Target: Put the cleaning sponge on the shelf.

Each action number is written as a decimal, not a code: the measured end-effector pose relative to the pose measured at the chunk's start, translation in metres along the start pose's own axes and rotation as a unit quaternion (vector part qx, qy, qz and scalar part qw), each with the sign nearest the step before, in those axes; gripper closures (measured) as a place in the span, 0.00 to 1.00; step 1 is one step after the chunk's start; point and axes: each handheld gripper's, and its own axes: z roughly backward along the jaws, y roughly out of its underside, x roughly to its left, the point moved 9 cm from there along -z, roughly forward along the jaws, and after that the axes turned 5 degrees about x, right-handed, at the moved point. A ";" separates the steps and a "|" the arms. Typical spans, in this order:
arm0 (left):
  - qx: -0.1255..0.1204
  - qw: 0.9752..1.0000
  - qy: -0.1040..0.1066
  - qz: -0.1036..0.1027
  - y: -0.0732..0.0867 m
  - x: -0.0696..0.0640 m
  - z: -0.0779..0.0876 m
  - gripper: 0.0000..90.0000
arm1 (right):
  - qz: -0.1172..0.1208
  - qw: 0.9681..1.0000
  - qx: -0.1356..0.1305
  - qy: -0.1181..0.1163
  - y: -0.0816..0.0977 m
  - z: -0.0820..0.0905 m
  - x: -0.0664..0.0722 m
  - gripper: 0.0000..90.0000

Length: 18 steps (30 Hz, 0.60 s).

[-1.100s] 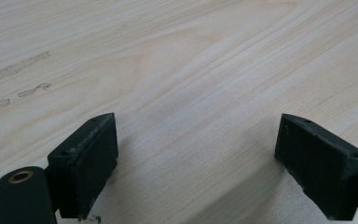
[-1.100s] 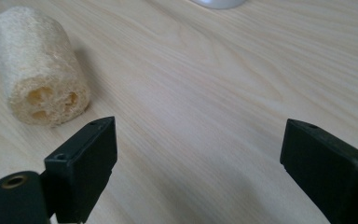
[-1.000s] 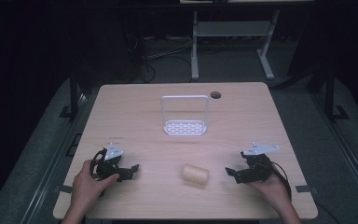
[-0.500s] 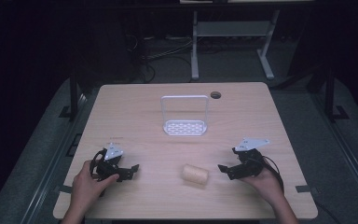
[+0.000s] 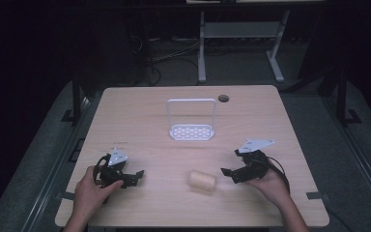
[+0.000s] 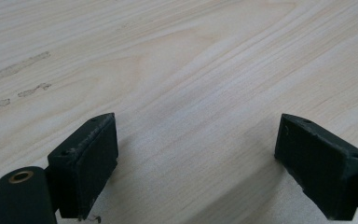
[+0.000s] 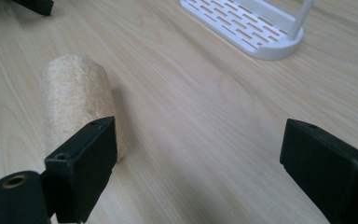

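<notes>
A pale beige cylinder roll [image 5: 202, 180] lies on its side on the wooden table [image 5: 140, 116], near the front edge. In the right gripper view the roll [image 7: 74, 100] lies just ahead of the left jaw, outside the gap. My right gripper [image 5: 228, 169] is open, a short way right of the roll, jaws toward it. My left gripper [image 5: 136, 177] rests open at the front left, and in its own view my left gripper [image 6: 196, 163] has bare wood between the jaws. A white slotted rack [image 5: 191, 130] with an upright hoop stands mid-table.
A round cable hole [image 5: 223, 98] is in the table's far right part. The white rack [image 7: 244, 25] sits beyond the right gripper's jaws. Metal frame legs and cables stand on the dark floor behind the table.
My right gripper has moved left toward the roll, closing most of the distance. The left gripper and the roll have stayed in place.
</notes>
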 end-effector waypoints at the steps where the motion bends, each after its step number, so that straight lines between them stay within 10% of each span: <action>1: 0.000 1.000 0.000 0.000 0.000 0.000 0.000 0.14 | 0.000 1.000 0.000 0.000 0.000 0.000 0.000 0.12; 18: 0.000 1.000 0.000 0.000 0.000 0.000 0.000 0.14 | 0.026 0.999 -0.008 -0.028 -0.021 -0.009 0.015 0.15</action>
